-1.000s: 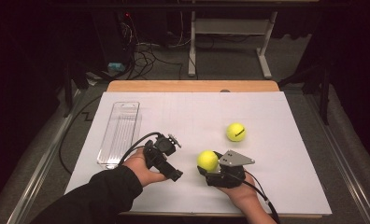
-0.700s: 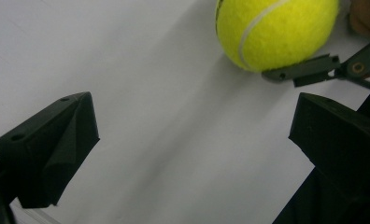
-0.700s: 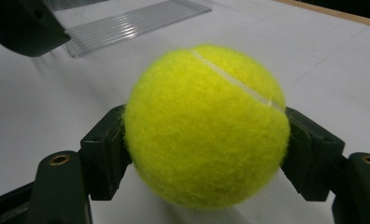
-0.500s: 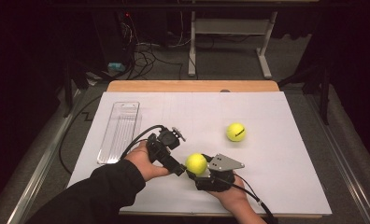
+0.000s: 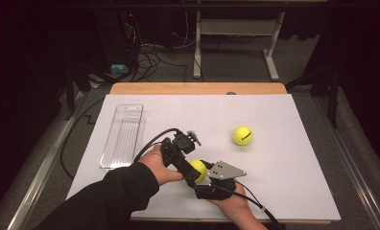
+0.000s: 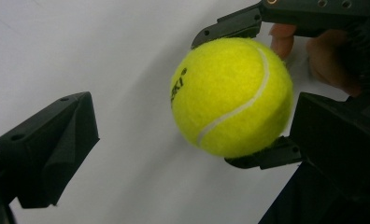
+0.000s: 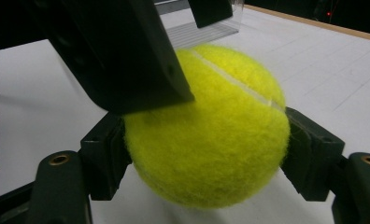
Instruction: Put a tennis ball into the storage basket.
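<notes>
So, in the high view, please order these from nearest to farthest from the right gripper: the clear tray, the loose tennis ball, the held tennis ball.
1. Held tennis ball, inside the right gripper.
2. Loose tennis ball, beyond it, to the right.
3. Clear tray, far left.

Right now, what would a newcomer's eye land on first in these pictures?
The bright yellow tennis ball near the front of the white table, clamped in the right gripper while the left gripper, jaws wide open, closes around it. Next, a second tennis ball lying free farther back on the right. Then the clear plastic tray lying along the left side.
</notes>
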### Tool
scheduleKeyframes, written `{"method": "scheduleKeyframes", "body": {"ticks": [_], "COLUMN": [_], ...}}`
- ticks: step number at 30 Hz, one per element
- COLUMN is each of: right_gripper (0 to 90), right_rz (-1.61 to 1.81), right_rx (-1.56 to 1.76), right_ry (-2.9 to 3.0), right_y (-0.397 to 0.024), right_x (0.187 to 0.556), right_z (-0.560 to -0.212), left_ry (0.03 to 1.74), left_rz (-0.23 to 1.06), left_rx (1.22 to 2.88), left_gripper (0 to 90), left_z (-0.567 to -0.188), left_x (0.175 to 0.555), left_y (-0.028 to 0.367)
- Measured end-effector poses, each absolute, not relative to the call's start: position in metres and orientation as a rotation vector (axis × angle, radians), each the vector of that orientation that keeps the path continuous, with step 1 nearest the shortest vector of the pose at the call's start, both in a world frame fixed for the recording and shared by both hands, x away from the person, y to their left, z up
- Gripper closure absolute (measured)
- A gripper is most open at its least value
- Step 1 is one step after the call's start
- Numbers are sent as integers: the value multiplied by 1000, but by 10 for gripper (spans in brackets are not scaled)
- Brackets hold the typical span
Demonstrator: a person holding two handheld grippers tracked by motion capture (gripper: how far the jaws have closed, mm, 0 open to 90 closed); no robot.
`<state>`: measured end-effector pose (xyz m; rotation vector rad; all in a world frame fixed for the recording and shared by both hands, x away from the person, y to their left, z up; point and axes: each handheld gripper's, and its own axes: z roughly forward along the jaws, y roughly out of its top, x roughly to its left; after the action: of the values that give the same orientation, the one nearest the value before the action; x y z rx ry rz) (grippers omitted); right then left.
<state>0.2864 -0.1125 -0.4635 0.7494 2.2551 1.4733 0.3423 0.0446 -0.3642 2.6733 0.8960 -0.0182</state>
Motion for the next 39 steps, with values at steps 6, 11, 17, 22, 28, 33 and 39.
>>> {"method": "scheduleKeyframes", "body": {"ticks": [6,11,17,22,28,33,39], "right_gripper": [269,269,269,269,266,209,0], "right_rz": [1480,1475,1472,1469,1469,1496,1490], "right_rx": [756,751,762,760,761,764,786], "right_ry": [2251,2250,2247,2243,2242,2236,2219], "right_y": [-112,-113,-113,-114,-115,-117,-121], "right_x": [285,286,286,287,288,289,290], "right_z": [-463,-463,-463,-463,-463,-462,-462], "left_ry": [911,920,928,918,920,916,930], "left_rz": [-97,-142,-193,-199,-186,-188,-167], "left_rx": [2683,2682,2674,2673,2681,2678,2686], "left_gripper": [64,103,179,252,261,263,263], "left_z": [-375,-381,-383,-383,-381,-378,-374], "left_x": [345,347,348,347,347,348,350], "left_y": [39,35,32,31,29,29,33]}}
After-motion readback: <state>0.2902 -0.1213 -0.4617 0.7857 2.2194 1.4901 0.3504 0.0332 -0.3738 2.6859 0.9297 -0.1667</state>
